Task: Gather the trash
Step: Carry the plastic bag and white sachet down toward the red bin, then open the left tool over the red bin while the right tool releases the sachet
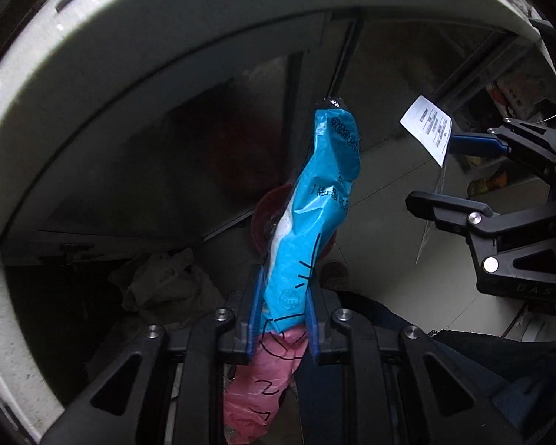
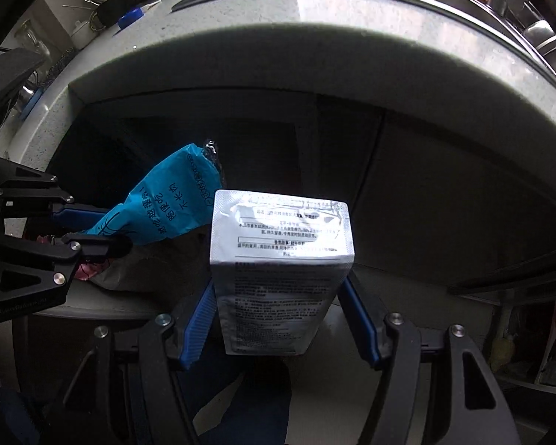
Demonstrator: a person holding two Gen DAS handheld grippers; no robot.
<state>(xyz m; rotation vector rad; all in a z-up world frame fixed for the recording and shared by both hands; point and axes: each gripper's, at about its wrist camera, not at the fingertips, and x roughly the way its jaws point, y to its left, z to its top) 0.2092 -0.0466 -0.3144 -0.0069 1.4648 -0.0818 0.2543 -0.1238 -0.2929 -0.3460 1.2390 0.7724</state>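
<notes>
My left gripper (image 1: 283,289) is shut on a blue and pink snack wrapper (image 1: 315,200), held in the air below the counter edge. The wrapper also shows in the right wrist view (image 2: 159,207), with the left gripper (image 2: 92,230) at the left. My right gripper (image 2: 278,296) is shut on a silver printed packet (image 2: 278,259). In the left wrist view the right gripper (image 1: 459,174) is at the right, holding that packet (image 1: 428,129) edge-on. A red bin (image 1: 267,218) sits on the floor behind the blue wrapper, mostly hidden.
A pale stone countertop edge (image 2: 315,48) arcs overhead, with dark cabinet doors (image 2: 426,185) below it. A crumpled cloth (image 1: 166,278) lies on the floor at left. A sink and dishes (image 2: 530,29) sit on the counter. Shelves with items (image 1: 515,104) are at far right.
</notes>
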